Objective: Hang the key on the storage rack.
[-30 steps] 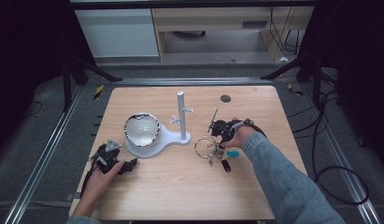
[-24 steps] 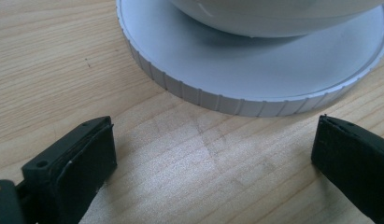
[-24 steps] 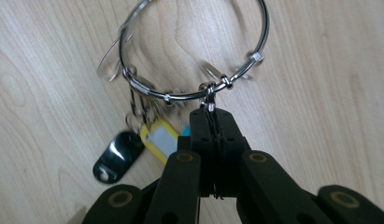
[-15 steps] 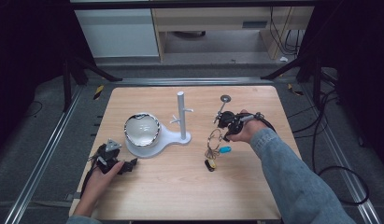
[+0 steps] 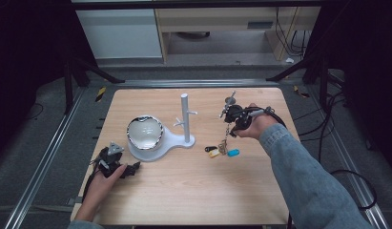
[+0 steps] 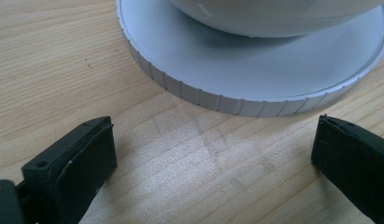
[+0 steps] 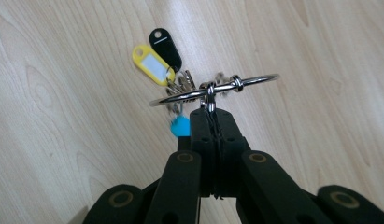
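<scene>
Near the table's [image 5: 150, 200] front-left corner, our left gripper [image 5: 118, 164] rests wide open and empty beside the white stand [image 5: 158, 143]. Toward the right edge, our right gripper [image 7: 212, 114] clamps the key ring [image 7: 215, 88], tags dangling just above the surface.

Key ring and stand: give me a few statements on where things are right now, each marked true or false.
1. The right gripper is shut on the key ring. True.
2. The key ring already hangs on the white stand. False: it is in the right gripper, to the right of the stand and apart from it.
3. The yellow tag and blue tag lie on the table. True.
4. The left gripper is clamped on the stand's round base. False: its jaws stand open over bare wood, short of the base.
5. The bowl sits on that base. True.
</scene>
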### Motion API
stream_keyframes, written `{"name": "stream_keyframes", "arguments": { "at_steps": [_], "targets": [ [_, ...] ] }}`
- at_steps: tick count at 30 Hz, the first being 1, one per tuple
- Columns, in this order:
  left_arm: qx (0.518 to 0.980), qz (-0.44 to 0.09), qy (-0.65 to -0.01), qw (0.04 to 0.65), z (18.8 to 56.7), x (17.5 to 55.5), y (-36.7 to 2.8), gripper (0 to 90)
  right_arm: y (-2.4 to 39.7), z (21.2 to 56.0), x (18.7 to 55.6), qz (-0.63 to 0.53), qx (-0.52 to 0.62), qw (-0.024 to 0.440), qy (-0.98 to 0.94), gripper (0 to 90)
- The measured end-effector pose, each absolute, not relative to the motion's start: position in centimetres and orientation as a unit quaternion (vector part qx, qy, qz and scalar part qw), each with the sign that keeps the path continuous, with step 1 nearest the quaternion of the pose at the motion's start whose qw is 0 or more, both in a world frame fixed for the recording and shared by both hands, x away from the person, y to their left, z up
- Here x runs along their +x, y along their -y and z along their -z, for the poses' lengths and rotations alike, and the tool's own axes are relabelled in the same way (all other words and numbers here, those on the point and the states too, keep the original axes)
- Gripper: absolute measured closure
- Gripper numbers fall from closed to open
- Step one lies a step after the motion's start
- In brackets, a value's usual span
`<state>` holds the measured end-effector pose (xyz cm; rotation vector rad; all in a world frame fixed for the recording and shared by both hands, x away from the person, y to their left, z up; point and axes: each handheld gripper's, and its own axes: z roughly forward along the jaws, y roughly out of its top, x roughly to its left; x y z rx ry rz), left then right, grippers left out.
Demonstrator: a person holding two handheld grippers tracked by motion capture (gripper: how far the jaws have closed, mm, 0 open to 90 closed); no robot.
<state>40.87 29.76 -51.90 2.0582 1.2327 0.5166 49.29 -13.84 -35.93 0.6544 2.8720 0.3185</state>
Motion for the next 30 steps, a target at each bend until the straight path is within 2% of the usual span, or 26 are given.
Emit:
{"name": "stream_keyframes", "arguments": {
  "at_steps": [30],
  "targets": [
    [0.789,-0.199,-0.473,0.336,51.9,40.8,-29.7,0.0,14.4,30.9,49.4,-0.124,0.227,0.120,-0.958,88.7]
  ]
}}
